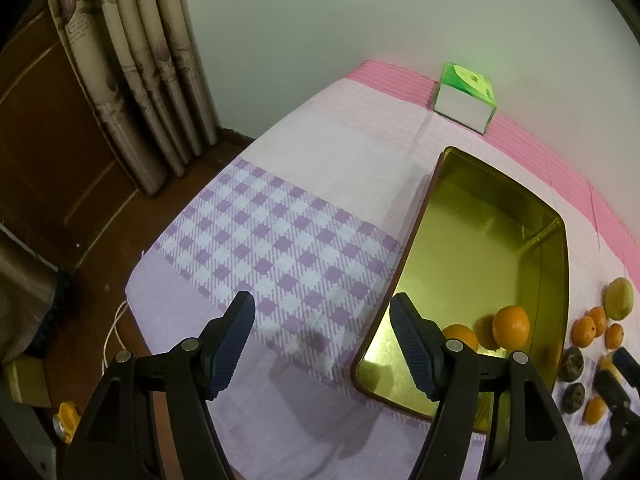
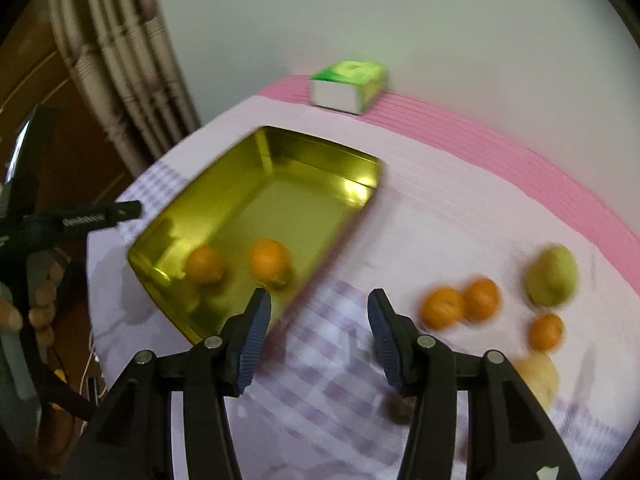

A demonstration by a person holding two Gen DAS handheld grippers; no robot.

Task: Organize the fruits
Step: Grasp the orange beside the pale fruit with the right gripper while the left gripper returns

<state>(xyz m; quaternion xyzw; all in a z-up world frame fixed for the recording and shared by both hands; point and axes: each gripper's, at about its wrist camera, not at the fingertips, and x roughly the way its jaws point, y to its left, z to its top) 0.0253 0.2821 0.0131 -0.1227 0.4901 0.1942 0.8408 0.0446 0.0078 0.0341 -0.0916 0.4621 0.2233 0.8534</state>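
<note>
Sorting fruit into gold tin point(image 2: 256, 200) on the bench: 2 oranges already inside point(image 2: 204, 264) point(image 2: 270, 258), rest loose on the cloth to the tin's right — oranges point(image 2: 442, 307), green fruit point(image 2: 552, 276), dark ones point(image 1: 570, 364). Right tongs point(image 2: 318, 336) part open, empty, over cloth btwn tin and pile. Left tongs point(image 1: 322, 344) open, empty, at tin's near left corner. Step, I reckon: between picks. Next: right tongs drop onto nearest orange, close, carry over the tin rim.

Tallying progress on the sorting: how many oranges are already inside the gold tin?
2. Both sit at the near end of the tin: one orange toward its left wall, the other beside it toward the right wall. Nothing appears hidden.
</note>
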